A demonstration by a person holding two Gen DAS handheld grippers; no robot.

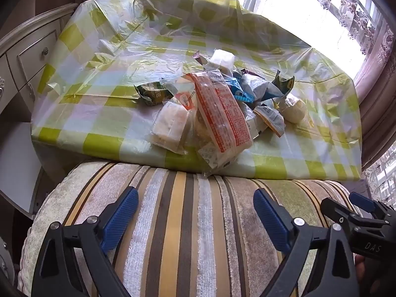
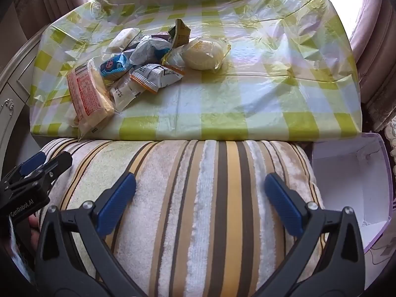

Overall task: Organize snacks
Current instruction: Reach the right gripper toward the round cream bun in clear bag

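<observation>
Left wrist view is showing the left hand-held gripper [image 1: 195,201] hanging spread wide, its blue pads [image 1: 122,219] gripping nothing and hovering over a striped cushion [image 1: 188,235]. Beyond the cushion's far edge, the counter [image 1: 99,133] is lying under a crinkled green-and-white checked plastic cover. The snacks [image 1: 217,104] are sitting in a loose pile on that cover, ahead of the left hand-held gripper and slightly to its right, well apart from its pads. A long orange-printed packet [image 1: 222,113] is lying nearest, its lower end jutting over the counter's near edge toward the cushion. A clear-wrapped pale square [image 1: 170,123] is resting just beside it on the left, and a dark green wrapper [image 1: 153,92] is lying farther left. The right hand-held gripper [image 1: 346,205] is peeking in at the right edge of this view.

Right wrist view is showing the right hand-held gripper [image 2: 200,189] likewise spread, nothing between its pads, over the same cushion. The snack pile is lying ahead and to the left of it. A round pale bun in clear wrap [image 2: 205,54] is sitting at the pile's right side. A white box with a clear purple rim [image 2: 351,180] is standing open beside the cushion on the right, below the counter's edge.
</observation>
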